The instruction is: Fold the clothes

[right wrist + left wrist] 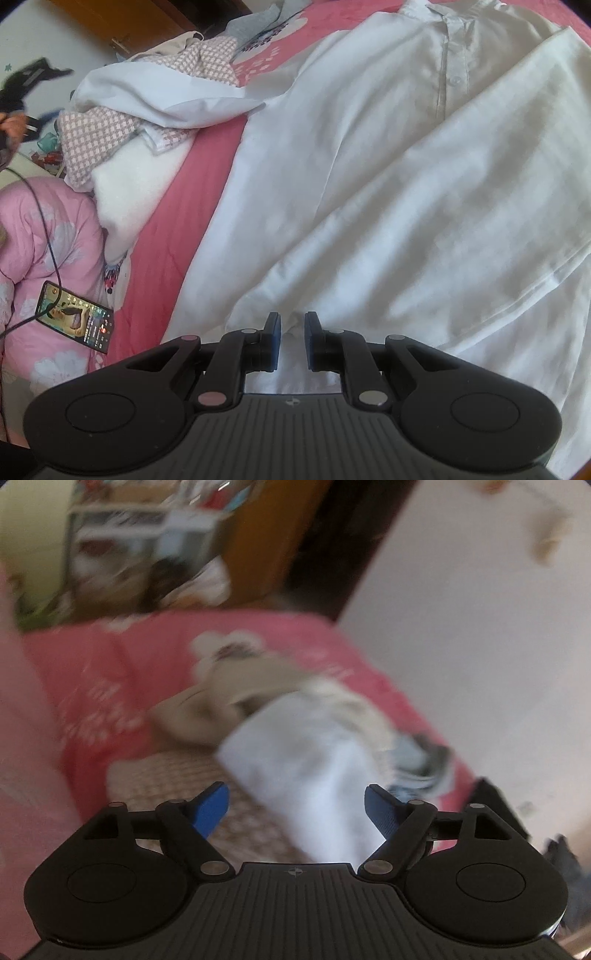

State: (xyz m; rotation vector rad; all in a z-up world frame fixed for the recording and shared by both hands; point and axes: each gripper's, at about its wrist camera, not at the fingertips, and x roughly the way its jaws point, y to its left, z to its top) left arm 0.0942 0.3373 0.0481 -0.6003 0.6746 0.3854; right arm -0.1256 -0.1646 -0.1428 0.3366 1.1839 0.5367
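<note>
A white button-up shirt [406,184] lies spread over the pink bed cover [207,166], its placket [448,74] at the top and a sleeve folded across its body. My right gripper [292,321] is at the shirt's near edge, nearly closed, with a fold of white fabric pinched between the pads. The left wrist view is blurred. In it my left gripper [295,788] stands wide open over a white garment [306,760] on a clothes pile; the cloth shows between the blue fingers [212,806], which do not press on it.
A pile of clothes sits on the bed: a checked garment [99,136], a white one [155,96], a beige one [229,694]. A phone [74,321] with a cable lies on a pink floral quilt [48,229]. A white wall [480,627] and a wooden door [266,535] stand behind.
</note>
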